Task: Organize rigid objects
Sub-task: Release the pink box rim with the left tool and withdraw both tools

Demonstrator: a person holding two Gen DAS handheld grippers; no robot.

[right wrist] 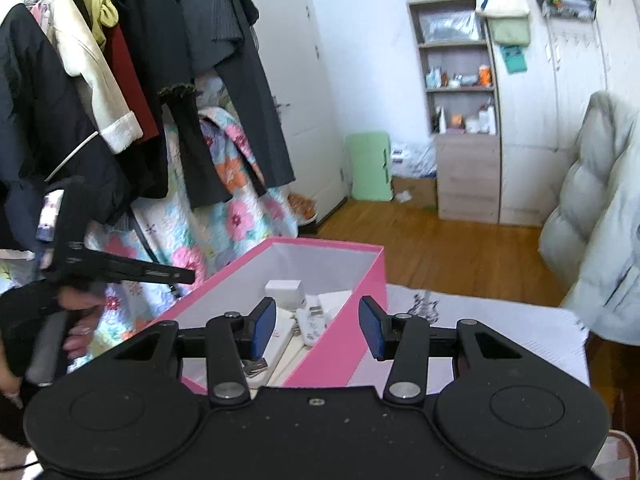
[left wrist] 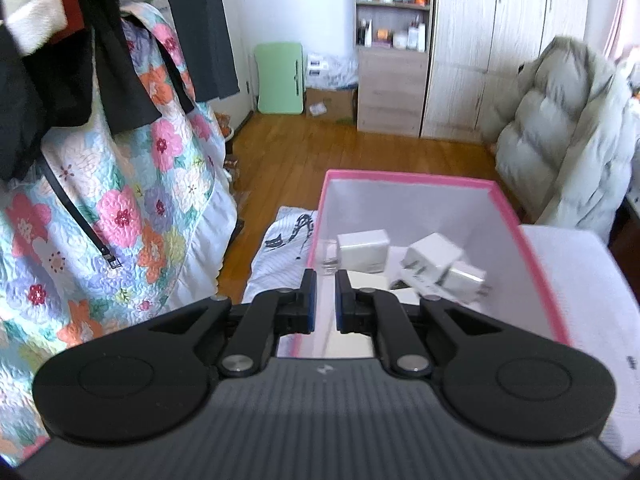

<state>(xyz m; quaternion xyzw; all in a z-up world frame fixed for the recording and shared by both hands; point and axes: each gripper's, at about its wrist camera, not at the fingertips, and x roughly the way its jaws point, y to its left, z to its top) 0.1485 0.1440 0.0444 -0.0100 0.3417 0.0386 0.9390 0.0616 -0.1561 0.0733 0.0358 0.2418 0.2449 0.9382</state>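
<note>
A pink box point(left wrist: 400, 178) with a white inside stands on a white cloth-covered surface point(left wrist: 580, 280). In it lie several white charger blocks: a flat one point(left wrist: 364, 248), a cube point(left wrist: 434, 262) and a small plug point(left wrist: 466, 280). My left gripper point(left wrist: 326, 280) hovers over the box's near left corner, shut, with nothing between its blue pads. In the right wrist view the pink box point(right wrist: 344, 344) sits just ahead, a white cube charger point(right wrist: 284, 292) inside. My right gripper point(right wrist: 318, 312) is open and holds nothing; it straddles the box's right wall without touching it. A hand point(right wrist: 76, 320) holds the left gripper point(right wrist: 120, 272) at the left.
A clothes rack with dark garments point(right wrist: 140, 80) and a floral quilt point(left wrist: 120, 208) hang to the left. A pale puffer coat point(left wrist: 568, 128) is draped at the right. Beyond lie the wooden floor point(left wrist: 340, 152), a shelf unit point(left wrist: 394, 40), a wardrobe point(left wrist: 508, 48) and a green folded board point(left wrist: 280, 78).
</note>
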